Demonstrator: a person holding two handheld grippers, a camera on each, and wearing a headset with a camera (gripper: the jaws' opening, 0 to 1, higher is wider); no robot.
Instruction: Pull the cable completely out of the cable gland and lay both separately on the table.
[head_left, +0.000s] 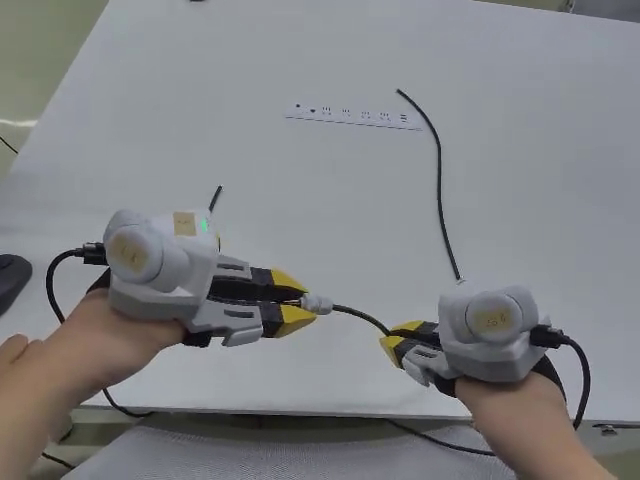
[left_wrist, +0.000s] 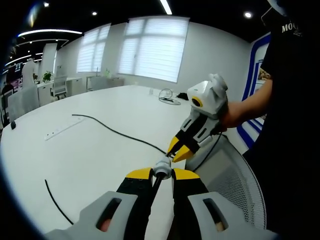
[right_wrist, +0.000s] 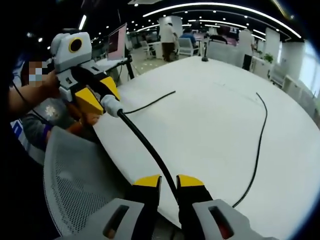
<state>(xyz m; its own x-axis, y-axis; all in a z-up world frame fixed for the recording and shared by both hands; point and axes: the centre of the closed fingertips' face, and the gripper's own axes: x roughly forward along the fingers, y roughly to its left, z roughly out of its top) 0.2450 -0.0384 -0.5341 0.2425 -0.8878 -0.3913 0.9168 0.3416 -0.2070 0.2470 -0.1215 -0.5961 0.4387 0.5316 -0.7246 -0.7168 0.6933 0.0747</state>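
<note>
White table (head_left: 300, 60) w/ left gripper (head_left: 300, 300) jaws clamped on cable gland (head_left: 318, 303), right gripper (head_left: 392, 346) jaws pinching cable (head_left: 355, 313).

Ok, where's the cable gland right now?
In the head view's lower centre, the cable gland is held in the left gripper, its cable running to the right gripper.

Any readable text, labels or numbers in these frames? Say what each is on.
"MOO": white letters, cut off at the edge of the left gripper view, on the person's black shirt.
Marks by the sockets of the power strip: too small to read.
Yellowish marks on the round rear caps of the left gripper and the right gripper: too blurred to read.
Nothing else is legible.
</note>
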